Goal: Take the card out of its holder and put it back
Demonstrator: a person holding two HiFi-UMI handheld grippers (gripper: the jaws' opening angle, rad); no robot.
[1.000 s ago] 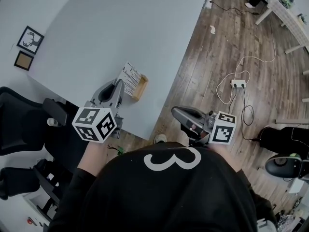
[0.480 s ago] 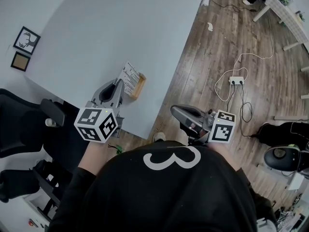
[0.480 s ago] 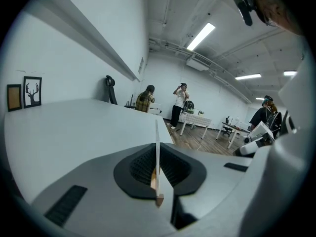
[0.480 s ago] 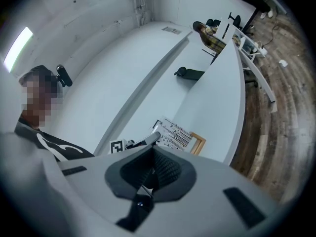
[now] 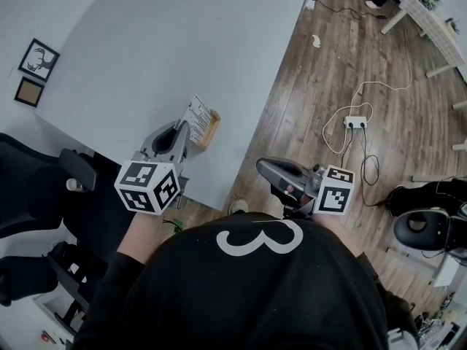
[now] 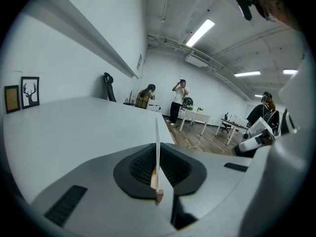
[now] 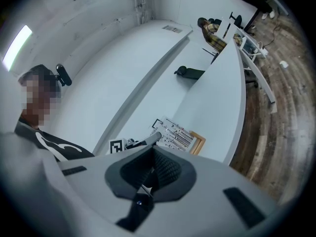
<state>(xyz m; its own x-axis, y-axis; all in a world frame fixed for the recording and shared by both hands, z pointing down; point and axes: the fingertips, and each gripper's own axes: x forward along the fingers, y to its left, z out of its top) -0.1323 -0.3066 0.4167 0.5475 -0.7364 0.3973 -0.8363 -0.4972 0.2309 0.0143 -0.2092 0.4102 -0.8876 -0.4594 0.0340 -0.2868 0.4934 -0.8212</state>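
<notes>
Card (image 5: 197,115): upright, seated in slot of wooden holder (image 5: 213,128), close to near edge of tabletop (image 5: 182,42), toward its right corner. Pinched edge-on between nearly closed jaws of left gripper (image 5: 181,131). Holder contents: this one card only. Right gripper (image 5: 267,168): jaws together, empty, clear of tabletop. Risk, as judged: holder unpinned, so likely to lift or tip with card on a skewed pull, possibly sliding off the edge.

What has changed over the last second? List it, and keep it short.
Nothing has visibly changed. The left hand-held gripper stays shut on the card, which still stands in its wooden holder on the table. The right hand-held gripper stays shut and empty, off the table's edge.
</notes>
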